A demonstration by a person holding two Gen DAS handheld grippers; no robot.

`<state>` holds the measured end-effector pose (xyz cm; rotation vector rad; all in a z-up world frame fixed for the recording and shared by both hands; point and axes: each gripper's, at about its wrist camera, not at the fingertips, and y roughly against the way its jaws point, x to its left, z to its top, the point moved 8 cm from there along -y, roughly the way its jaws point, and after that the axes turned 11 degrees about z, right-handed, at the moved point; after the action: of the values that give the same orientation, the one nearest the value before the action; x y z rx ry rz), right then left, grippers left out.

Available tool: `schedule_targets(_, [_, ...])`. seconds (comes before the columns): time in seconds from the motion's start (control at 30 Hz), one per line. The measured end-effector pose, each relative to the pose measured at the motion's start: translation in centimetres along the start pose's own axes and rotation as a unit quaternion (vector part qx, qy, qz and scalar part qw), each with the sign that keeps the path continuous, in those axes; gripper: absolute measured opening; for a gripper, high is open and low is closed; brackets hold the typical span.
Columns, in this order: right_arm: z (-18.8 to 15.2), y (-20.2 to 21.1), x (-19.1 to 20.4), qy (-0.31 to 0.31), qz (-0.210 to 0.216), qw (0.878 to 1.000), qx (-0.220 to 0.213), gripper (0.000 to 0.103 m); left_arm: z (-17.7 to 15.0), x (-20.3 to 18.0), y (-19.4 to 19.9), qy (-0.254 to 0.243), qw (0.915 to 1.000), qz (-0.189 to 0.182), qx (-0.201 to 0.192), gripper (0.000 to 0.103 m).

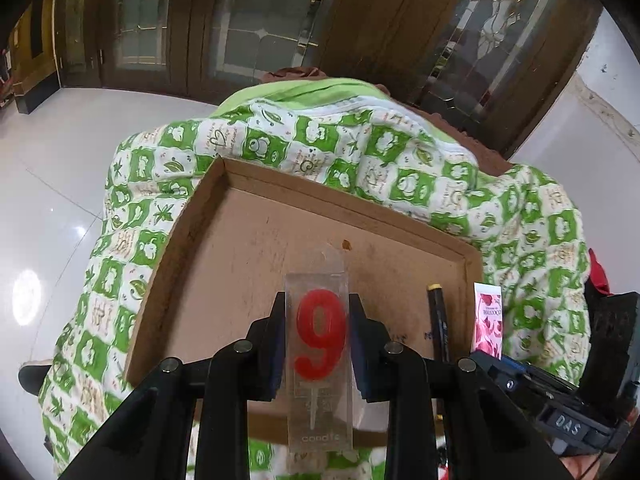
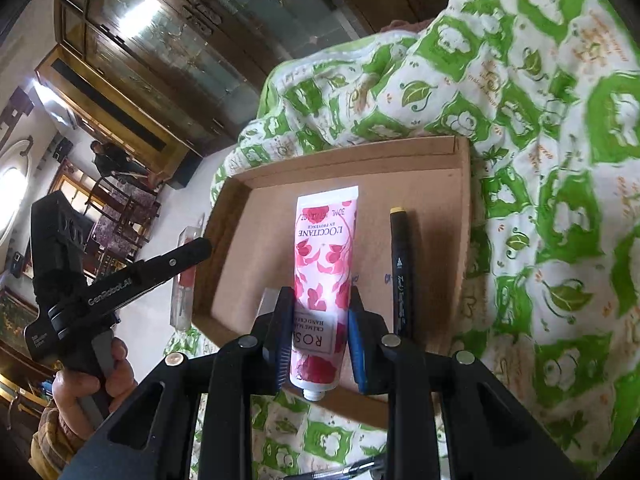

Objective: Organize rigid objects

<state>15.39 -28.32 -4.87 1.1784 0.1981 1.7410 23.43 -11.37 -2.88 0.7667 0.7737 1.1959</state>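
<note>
My left gripper [image 1: 317,300] is shut on a clear candle packet with a red "9" [image 1: 320,332] and holds it over the near edge of a shallow cardboard tray [image 1: 248,232]. My right gripper [image 2: 320,294] is shut on a pink floral hand cream tube [image 2: 324,256], held above the same tray [image 2: 256,240]. A black marker [image 2: 401,264] lies in the tray to the right of the tube. In the left wrist view the marker [image 1: 438,320] and tube [image 1: 488,320] show at the tray's right side. The candle packet [image 2: 186,280] shows at the tray's left edge in the right wrist view.
The tray lies on a green and white patterned blanket [image 1: 360,140]. The left hand-held gripper [image 2: 120,276] and the hand holding it [image 2: 92,384] are at the left of the right wrist view. White floor [image 1: 48,200] and wooden glass doors [image 1: 240,20] lie beyond.
</note>
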Motion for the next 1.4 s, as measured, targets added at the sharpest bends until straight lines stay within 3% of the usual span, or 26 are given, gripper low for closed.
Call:
schedule_targets(0.23, [-0.2,-1.8,0.4,0.019,-0.017,0.999,0.027,0.024,-0.4,-0.3,-2.7,-0.005,0.9999,0.011,0.006,0.028])
schedule_targets(0.47, [-2.0,-4.8,-0.3,0.022,-0.046,0.995,0.091,0.024,-1.1,0.0,-4.7,-0.019,0.9993,0.031,0.011,0.028])
schedule_targets(0.77, [-2.5,-6.8,-0.6,0.034,-0.068,0.991,0.115,0.024,-2.1,0.1,-6.0,-0.028,0.9990,0.033,0.010,0.028])
schedule_targets(1.17, [-2.1,-8.0,-0.1,0.042,-0.074,0.990,0.114,0.024,-3.3,0.0,-6.9,-0.045,0.9981,0.041,0.003,0.030])
schedule_targets(1.23, [-2.1,-7.9,-0.2,0.037,-0.071,0.991,0.111,0.024,-3.4,0.0,-6.7,-0.043,0.9984,0.037,0.002,0.034])
schedule_targets(1.3, [-2.2,-7.8,-0.2,0.040,-0.074,0.990,0.111,0.024,-3.3,0.4,-6.4,-0.038,0.9987,0.034,-0.003,0.053])
schedule_targets(1.4, [-2.4,-7.5,0.0,0.057,-0.089,0.988,0.109,0.030,-3.3,0.8,-5.3,-0.030,0.9989,0.033,-0.012,0.060])
